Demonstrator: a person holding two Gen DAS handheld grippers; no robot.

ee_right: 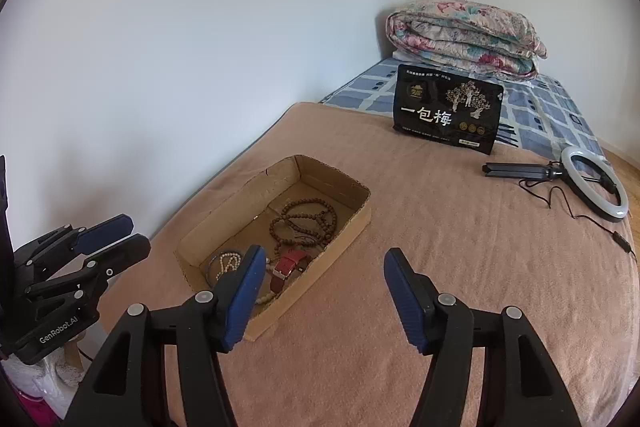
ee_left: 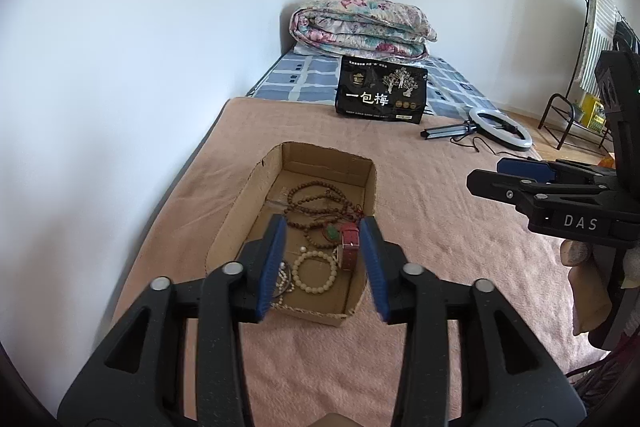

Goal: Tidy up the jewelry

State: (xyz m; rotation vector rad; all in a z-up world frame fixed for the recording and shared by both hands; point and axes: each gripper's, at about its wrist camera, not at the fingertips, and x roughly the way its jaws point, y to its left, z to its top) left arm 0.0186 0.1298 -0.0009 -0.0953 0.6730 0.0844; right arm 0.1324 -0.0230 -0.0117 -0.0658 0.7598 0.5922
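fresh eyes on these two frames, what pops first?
The open cardboard tray in the middle of the pink blanket, holding a tangle of brown bead strands, a cream bead bracelet and a red watch strap. Next, the left gripper open above the tray, and the black snack bag standing behind it.

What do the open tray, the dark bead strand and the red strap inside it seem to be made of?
Open brown tray: corrugated cardboard, matte, with raw, ragged cut edges and creased walls.
Long dark brown bead strand: probably wood or seed, since the round beads look dull and brown; it could be something else.
Red watch strap: looks like leather or imitation leather, smooth with a slight sheen and a metal buckle.
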